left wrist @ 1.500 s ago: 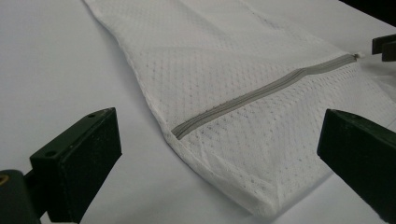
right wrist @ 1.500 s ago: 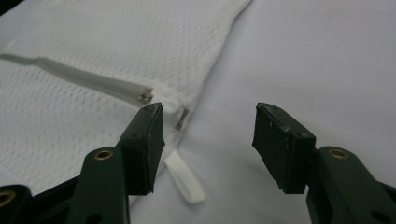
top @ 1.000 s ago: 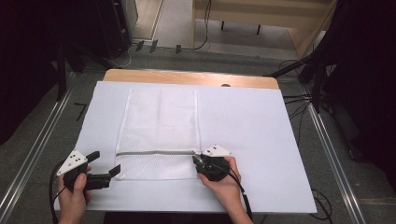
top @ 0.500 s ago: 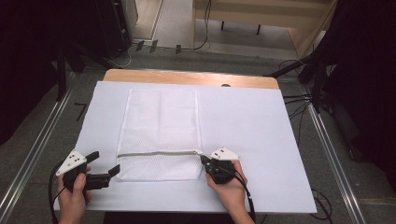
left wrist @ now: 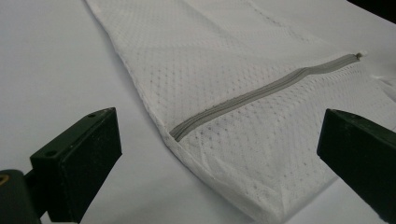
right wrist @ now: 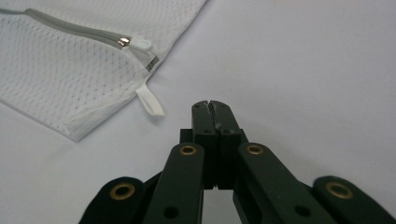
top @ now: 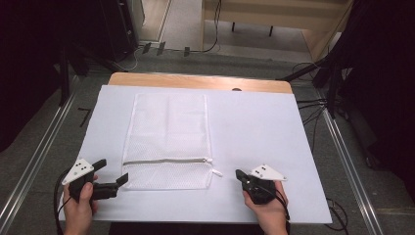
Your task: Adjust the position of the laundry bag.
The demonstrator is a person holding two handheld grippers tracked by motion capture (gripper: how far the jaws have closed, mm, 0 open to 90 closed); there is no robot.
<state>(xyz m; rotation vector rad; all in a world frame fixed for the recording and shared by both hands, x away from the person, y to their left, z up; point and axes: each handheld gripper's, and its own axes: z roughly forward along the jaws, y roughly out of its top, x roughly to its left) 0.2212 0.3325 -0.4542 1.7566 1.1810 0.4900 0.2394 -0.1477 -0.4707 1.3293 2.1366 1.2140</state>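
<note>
Your white mesh laundry bag (top: pixel 167 142) lies flat on the white table cover (top: pixel 254 132), its long side running away from you and its grey zipper (top: pixel 166 160) crossing it near the end closest to you. Take the bag as the landmark for everything else.

Your left gripper (top: pixel 113 177) sits just off the bag's near left corner, jaws spread wide and holding nothing; in the left gripper view that corner lies between the 2 black jaws without touching either.

Your right gripper (top: pixel 240 174) is off the bag's near right corner, apart from it, with its jaws pressed together on nothing. From the right gripper view, the metal zipper slider (right wrist: pixel 124 42) and the small white fabric tab (right wrist: pixel 150 101) lie just beyond its tips.

Expect the bag to be very light, soft and floppy. Judging by the thin mesh, it will drape, fold and slide on the smooth cover instead of holding its shape. Pinch a folded edge or corner so both layers are caught. For the zipper, the slider's pull is small and likely slippery, so hold the bag's left corner down with 1 gripper while the other works it.
</note>
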